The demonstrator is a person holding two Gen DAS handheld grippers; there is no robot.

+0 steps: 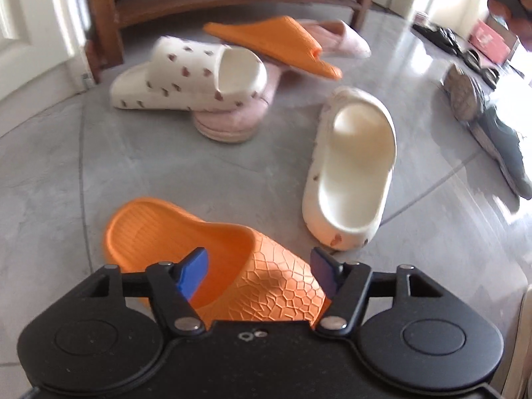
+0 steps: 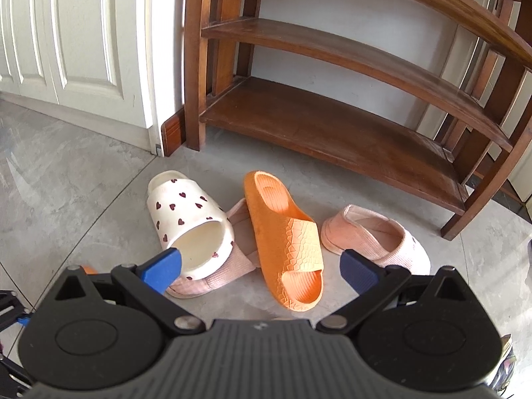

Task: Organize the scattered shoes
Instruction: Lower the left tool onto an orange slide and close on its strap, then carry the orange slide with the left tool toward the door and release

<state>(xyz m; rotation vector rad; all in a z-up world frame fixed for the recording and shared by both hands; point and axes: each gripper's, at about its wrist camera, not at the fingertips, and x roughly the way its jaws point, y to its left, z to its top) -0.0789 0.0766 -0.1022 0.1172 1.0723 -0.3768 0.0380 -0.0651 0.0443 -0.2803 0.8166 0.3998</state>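
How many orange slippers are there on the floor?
2. One orange slipper lies on the floor between the left gripper's fingers. The other orange slipper lies near the wooden rack, between pink slippers. More may be hidden.

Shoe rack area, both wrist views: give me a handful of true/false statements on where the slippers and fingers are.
1. The left gripper has an orange slipper's upper between its fingers. True.
2. The right gripper is shut on the heart-print white slipper. False: its fingers are spread wide, with nothing between them.
3. The wooden shoe rack's visible shelves already hold slippers. False: they are bare.
4. The heart-print white slipper lies partly on a pink slipper. True.
5. Both orange slippers lie side by side. False: the second one lies near the rack, apart from the first.
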